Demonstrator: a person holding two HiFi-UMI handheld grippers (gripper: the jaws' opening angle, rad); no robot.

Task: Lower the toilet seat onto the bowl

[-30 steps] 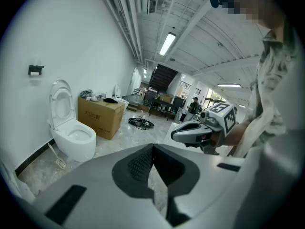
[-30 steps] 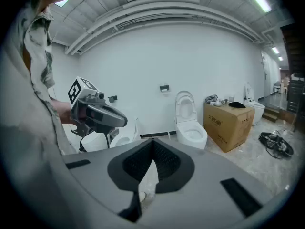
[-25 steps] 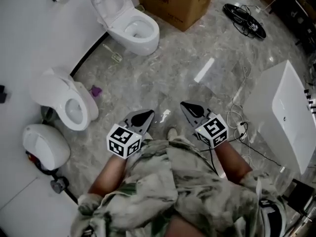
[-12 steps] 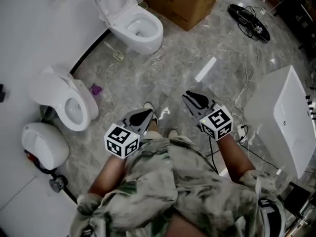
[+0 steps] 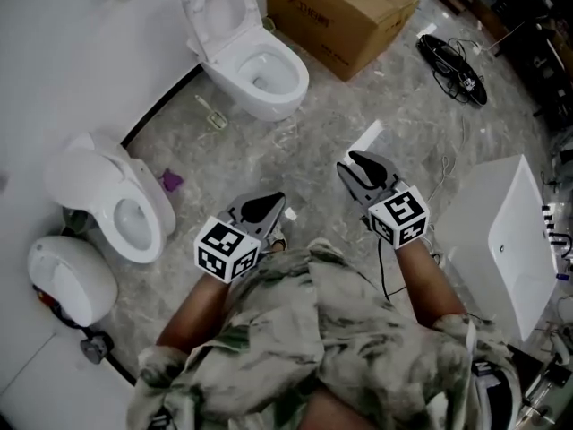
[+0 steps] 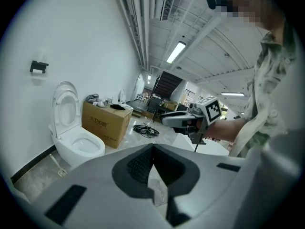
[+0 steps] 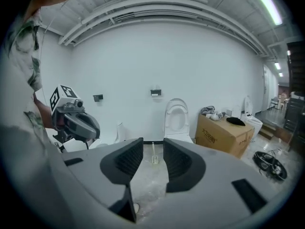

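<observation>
Head view, item one: toilet seat (image 5: 218, 5) is standing raised over its bowl (image 5: 267, 72) by the wall, beside a cardboard box (image 5: 338, 14), well apart from both grippers. Left gripper (image 5: 266, 207): jaws are sitting together, holding nothing. Right gripper (image 5: 362, 166): jaws have just been opening and are standing apart, nothing between them.

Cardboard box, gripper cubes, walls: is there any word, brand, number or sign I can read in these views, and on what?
On the cardboard box: a short row of dark print on its side, too small and blurred to read.
On the marker cubes of the left gripper and right gripper: black-and-white square patterns only, no letters or digits.
Nothing else shows readable text.
</observation>
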